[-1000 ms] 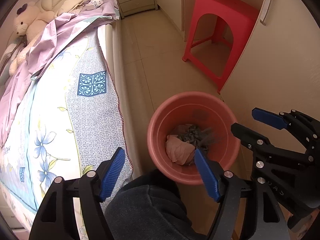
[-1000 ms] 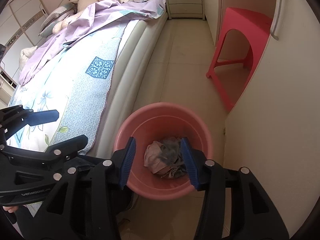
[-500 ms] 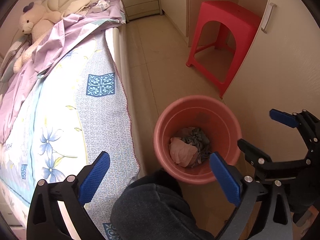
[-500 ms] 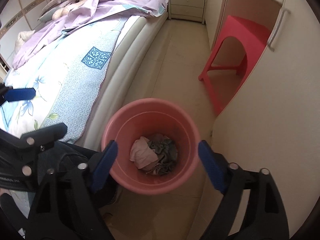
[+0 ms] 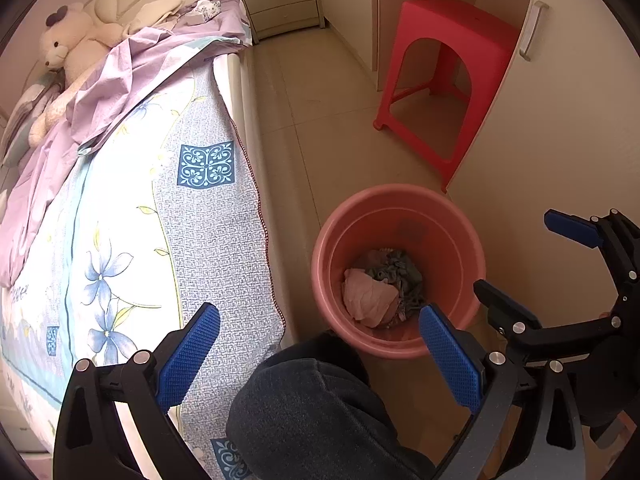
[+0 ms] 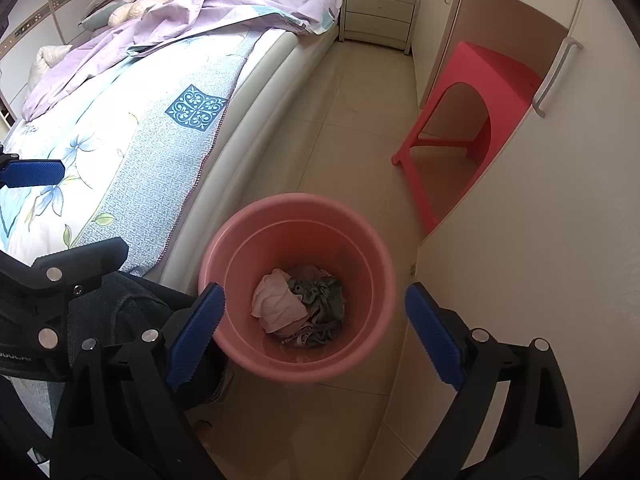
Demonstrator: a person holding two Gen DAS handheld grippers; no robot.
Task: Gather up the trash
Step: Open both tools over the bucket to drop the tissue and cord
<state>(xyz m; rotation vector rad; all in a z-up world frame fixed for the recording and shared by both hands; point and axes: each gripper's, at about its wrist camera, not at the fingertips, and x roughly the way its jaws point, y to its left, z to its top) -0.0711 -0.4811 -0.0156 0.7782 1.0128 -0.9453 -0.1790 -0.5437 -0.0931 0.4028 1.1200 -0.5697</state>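
A pink bucket (image 5: pixel 404 200) stands on the tiled floor between the bed and the wardrobe; it also shows in the right wrist view (image 6: pixel 298 206). Inside lie a crumpled pink item (image 5: pixel 368 298) (image 6: pixel 276 300) and a grey-green crumpled item (image 5: pixel 396 270) (image 6: pixel 320 294). My left gripper (image 5: pixel 318 354) is open and empty, held above the floor just short of the bucket. My right gripper (image 6: pixel 314 334) is open and empty, above the bucket's near side.
The bed (image 5: pixel 132 216) with floral sheet and purple duvet fills the left. A red plastic stool (image 5: pixel 444 68) stands by the wardrobe (image 5: pixel 552 120). A nightstand (image 5: pixel 286 4) is at the far end. My dark-trousered knee (image 5: pixel 316 412) is below the left gripper.
Both grippers have opened wide and drawn back and up from the bucket. The crumpled items stay lying in the bucket.
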